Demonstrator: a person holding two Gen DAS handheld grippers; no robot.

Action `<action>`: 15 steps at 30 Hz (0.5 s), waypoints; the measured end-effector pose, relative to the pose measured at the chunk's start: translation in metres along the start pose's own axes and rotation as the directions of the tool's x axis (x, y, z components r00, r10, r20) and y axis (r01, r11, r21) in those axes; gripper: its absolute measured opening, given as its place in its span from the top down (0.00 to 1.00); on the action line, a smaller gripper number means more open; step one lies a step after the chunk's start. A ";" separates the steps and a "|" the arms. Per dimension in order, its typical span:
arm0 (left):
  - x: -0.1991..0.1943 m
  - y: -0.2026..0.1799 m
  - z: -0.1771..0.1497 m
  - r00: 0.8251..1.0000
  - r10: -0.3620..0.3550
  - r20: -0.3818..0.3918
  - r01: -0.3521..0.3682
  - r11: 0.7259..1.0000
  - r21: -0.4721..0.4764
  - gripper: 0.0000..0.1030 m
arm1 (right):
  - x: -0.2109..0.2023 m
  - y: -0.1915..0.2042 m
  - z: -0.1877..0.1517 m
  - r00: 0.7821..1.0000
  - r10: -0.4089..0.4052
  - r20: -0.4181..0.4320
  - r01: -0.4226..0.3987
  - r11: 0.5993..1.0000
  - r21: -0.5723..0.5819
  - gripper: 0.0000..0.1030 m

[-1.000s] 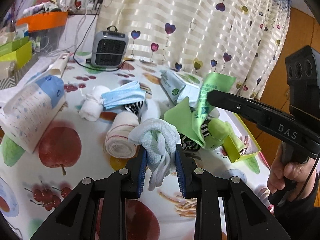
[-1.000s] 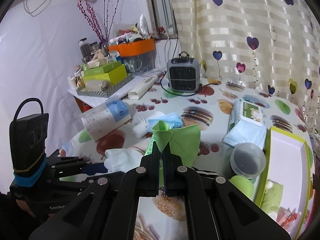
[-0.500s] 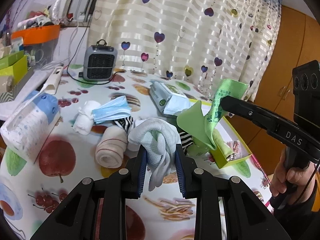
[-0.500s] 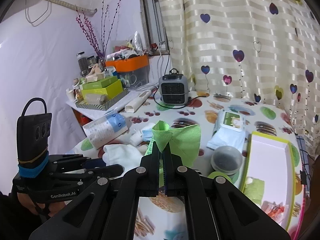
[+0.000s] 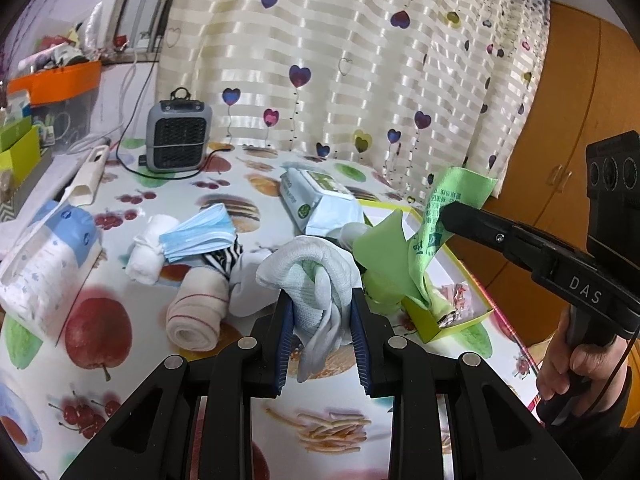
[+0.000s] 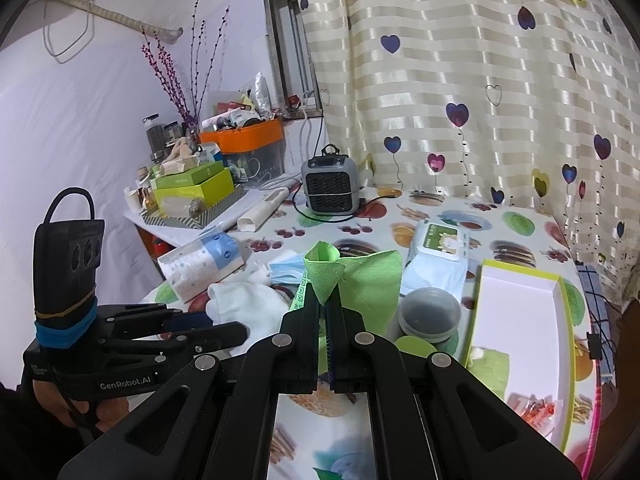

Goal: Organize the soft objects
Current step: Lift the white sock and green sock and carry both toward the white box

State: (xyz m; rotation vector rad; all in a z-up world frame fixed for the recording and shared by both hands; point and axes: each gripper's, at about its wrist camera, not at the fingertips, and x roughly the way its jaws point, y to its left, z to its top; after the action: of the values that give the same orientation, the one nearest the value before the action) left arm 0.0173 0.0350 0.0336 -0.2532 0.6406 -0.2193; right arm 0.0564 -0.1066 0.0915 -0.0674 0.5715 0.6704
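White knitted glove (image 5: 316, 276) sits bunched between the left gripper's (image 5: 322, 312) blue pads, clamped and lifted over the fruit-print table (image 5: 340, 432); to its right, the right gripper (image 6: 325, 316) pinches a green cloth (image 6: 360, 280) tight, near the yellow-rimmed box (image 6: 520, 312).

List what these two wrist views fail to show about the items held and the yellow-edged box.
- White gloves: the left wrist view shows them pinched in the left tongs, but their lower ends hang behind the tongs' frame.
- Green cloth: in the right wrist view, the right tongs hide its gripped part; its label print is too small to read.
- Yellow-edged box: its near end is blurred, and its contents there are unclear.
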 end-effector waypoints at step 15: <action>0.019 -0.027 0.013 0.999 -0.034 -0.014 0.034 0.998 0.049 0.75 | -0.016 -0.028 -0.004 0.999 -0.049 0.018 0.048 0.998 0.044 0.97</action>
State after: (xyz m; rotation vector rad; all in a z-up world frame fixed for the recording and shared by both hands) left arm 0.0370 0.0061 0.0408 -0.2161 0.6431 -0.2692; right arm 0.0618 -0.1384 0.0933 -0.0335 0.5639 0.6109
